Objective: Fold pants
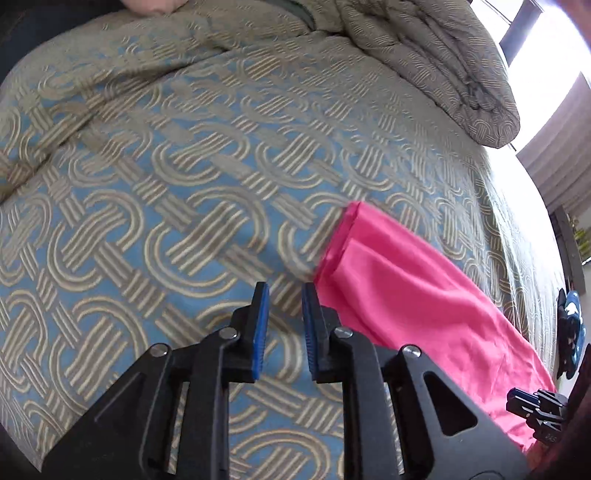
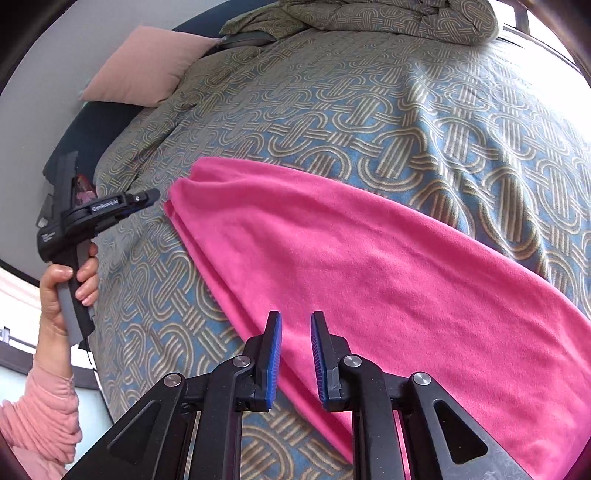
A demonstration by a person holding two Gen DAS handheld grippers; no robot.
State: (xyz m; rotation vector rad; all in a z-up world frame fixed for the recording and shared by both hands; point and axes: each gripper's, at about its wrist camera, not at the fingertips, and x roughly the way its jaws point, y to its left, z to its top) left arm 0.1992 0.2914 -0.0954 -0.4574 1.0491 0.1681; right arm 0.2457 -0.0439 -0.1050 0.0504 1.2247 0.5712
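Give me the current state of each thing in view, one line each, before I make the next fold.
Pink pants: lying flat along the bed, legs stacked, cuff end toward the pillow, not held.
Left gripper: open, holding nothing, above the bedspread beside the cuff end.
Right gripper: open, holding nothing, above the near edge of the pants.
Bedspread: spread out, slightly wrinkled.
Comforter: bunched at the head of the bed.
Pink pillow: propped against the wall.

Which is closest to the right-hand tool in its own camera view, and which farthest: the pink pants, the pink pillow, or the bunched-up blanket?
1. Pink pants, directly under the right tool.
2. Pink pillow, upper left.
3. Bunched-up blanket, far top edge.
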